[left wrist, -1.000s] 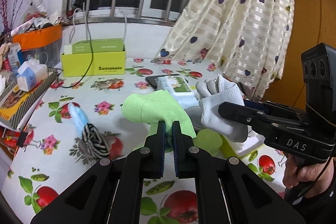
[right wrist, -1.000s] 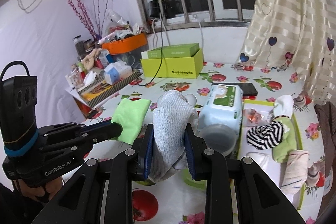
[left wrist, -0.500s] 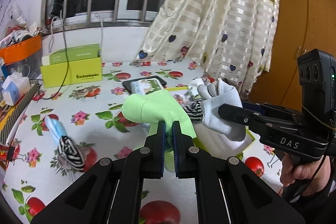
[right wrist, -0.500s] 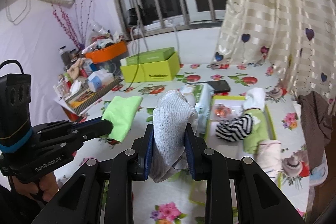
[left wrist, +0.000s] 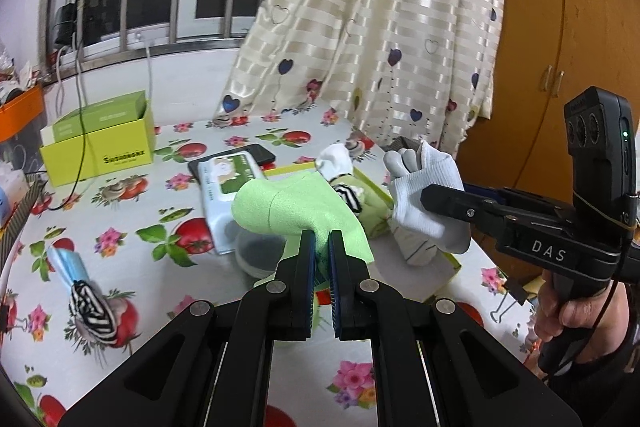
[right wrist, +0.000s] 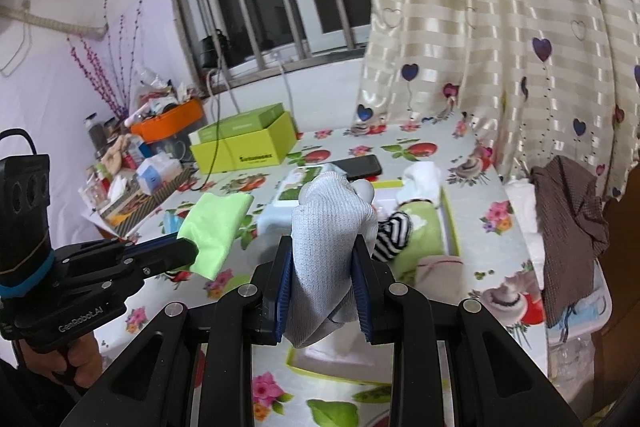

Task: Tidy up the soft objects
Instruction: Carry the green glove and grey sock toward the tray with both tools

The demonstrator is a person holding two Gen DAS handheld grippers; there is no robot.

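My left gripper (left wrist: pixel 321 247) is shut on a light green cloth (left wrist: pixel 288 205) and holds it up above the table; the cloth also shows in the right wrist view (right wrist: pixel 216 227). My right gripper (right wrist: pixel 322 259) is shut on a white knit glove (right wrist: pixel 326 223), also held up, seen in the left wrist view (left wrist: pixel 428 199). Below them lies a green-rimmed tray (right wrist: pixel 450 223) with a black-and-white striped sock (right wrist: pixel 394 231), a green cloth and a white sock (right wrist: pixel 420 177).
A wet-wipes pack (left wrist: pixel 224 183), a phone (right wrist: pixel 360 165) and a yellow-green box (left wrist: pixel 100 143) stand on the flowered tablecloth. A striped sock with a blue mask (left wrist: pixel 86 301) lies at left. A curtain (left wrist: pixel 380 27) hangs behind. Clutter lines the left edge.
Both grippers have moved right with their loads, toward the tray. The striped sock on the table has slid left in the left wrist view.
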